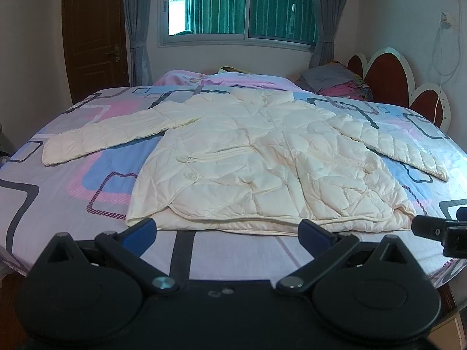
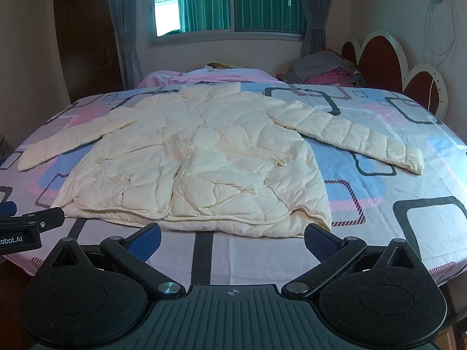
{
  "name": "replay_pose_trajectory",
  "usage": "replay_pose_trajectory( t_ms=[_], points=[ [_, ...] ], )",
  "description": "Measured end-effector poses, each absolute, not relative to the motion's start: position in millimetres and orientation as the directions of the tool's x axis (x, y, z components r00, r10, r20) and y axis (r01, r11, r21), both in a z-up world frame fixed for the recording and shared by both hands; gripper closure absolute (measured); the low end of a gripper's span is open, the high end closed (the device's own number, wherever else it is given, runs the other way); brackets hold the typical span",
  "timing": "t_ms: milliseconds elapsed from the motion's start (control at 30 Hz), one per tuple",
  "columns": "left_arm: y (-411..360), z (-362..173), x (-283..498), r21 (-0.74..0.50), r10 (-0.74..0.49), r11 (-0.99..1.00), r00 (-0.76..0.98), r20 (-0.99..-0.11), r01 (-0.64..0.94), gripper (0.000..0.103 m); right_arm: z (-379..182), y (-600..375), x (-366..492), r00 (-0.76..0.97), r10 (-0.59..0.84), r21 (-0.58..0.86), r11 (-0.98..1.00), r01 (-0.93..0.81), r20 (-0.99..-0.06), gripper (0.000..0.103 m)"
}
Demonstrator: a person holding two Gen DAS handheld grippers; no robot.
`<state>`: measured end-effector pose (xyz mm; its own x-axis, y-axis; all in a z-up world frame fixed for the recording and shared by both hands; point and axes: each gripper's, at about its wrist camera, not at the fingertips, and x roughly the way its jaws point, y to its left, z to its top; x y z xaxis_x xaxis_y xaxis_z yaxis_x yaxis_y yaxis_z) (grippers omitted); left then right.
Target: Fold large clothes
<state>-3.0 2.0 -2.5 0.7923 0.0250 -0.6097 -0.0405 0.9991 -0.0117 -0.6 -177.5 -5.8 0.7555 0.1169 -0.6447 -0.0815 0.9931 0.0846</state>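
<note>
The cream jacket (image 1: 262, 157) lay flat, sleeves spread, probably readied for folding; the left claw (image 1: 227, 230) and right claw (image 2: 232, 236) hovered wide and empty by the bed's (image 1: 233, 250) near edge.

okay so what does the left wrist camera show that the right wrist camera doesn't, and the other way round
Only the left wrist view shows the left gripper up close, open, with part of the right gripper at its right edge, and the door handle clearly.

Only the right wrist view shows the right gripper up close, open, with part of the left gripper at its left edge bearing a printed label.

Both show the cream padded jacket lying flat with sleeves spread on the patterned bed sheet, the window, grey curtains, the headboard and a pile of bedding.
</note>
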Motion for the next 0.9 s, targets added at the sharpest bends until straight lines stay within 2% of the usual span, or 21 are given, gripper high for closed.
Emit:
replay_pose_trajectory(
  t_ms=[900],
  points=[
    [0.0,-4.3,-4.5,-0.007,0.038,0.999,0.789,-0.614,-0.054,0.0,-7.1,-179.9,0.9,0.754,0.121,0.086,0.993,-0.085,-0.646,0.0]
  ],
)
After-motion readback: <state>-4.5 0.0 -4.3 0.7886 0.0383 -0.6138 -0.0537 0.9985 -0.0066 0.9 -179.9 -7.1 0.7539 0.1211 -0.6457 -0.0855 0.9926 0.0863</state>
